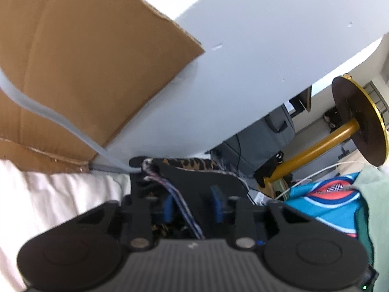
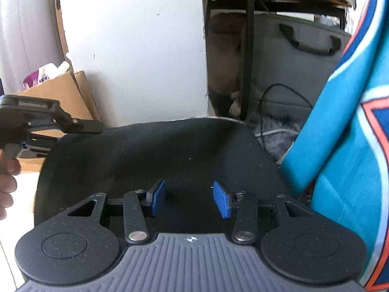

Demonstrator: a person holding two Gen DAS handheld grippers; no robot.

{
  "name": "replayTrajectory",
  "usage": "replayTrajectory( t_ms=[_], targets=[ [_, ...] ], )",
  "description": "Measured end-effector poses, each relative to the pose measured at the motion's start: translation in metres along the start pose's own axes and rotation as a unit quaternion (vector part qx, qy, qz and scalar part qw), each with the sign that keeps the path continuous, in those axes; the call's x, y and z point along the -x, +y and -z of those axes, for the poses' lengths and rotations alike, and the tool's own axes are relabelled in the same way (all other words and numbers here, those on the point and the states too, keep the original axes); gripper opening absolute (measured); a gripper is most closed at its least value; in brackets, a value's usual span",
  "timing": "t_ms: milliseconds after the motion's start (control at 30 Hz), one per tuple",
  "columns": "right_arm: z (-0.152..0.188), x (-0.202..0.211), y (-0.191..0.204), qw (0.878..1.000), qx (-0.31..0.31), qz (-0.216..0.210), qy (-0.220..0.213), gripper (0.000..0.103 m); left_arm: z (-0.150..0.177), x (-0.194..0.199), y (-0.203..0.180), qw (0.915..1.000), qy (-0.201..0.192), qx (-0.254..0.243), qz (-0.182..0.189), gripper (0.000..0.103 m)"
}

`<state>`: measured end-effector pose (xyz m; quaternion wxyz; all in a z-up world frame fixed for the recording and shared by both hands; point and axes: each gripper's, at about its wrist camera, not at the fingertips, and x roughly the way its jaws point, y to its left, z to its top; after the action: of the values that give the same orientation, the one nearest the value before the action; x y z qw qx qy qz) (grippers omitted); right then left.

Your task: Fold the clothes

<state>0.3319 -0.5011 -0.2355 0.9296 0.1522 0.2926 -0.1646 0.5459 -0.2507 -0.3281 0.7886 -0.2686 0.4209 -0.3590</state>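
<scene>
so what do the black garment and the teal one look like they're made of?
Black garment: matte woven or knit cloth with fine ribbing, lint specks clinging; exact fibre unclear. Teal garment: smooth, slightly glossy fabric with printed orange, white and blue shapes, likely a synthetic sports-type jersey.

a black garment point(image 2: 155, 153) of fine ribbed knit is stretched out flat and taut, its far edge curving in a shallow arc. in the left wrist view the same dark cloth point(image 1: 194, 182) shows a leopard-print layer point(image 1: 192, 163) along its far edge and a strip of purple-and-white woven trim point(image 1: 180, 202) running down it. beside it hangs a teal garment point(image 2: 340, 146) printed with blue, orange and white shapes.
</scene>
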Motion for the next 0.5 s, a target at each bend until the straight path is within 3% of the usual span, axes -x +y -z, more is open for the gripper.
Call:
replayTrajectory(
  t_ms=[200,500],
  targets=[
    [0.008,0.005,0.007,0.998,-0.055,-0.034,0.004,0.051,-0.007,0.001,-0.006,0.9994,-0.016,-0.028,-0.015,0.010],
    [0.030,-0.005,0.070,0.998,-0.006,-0.068,0.013,0.049,-0.007,0.005,-0.014,0.9973,-0.010,-0.061,-0.038,0.009]
  ],
)
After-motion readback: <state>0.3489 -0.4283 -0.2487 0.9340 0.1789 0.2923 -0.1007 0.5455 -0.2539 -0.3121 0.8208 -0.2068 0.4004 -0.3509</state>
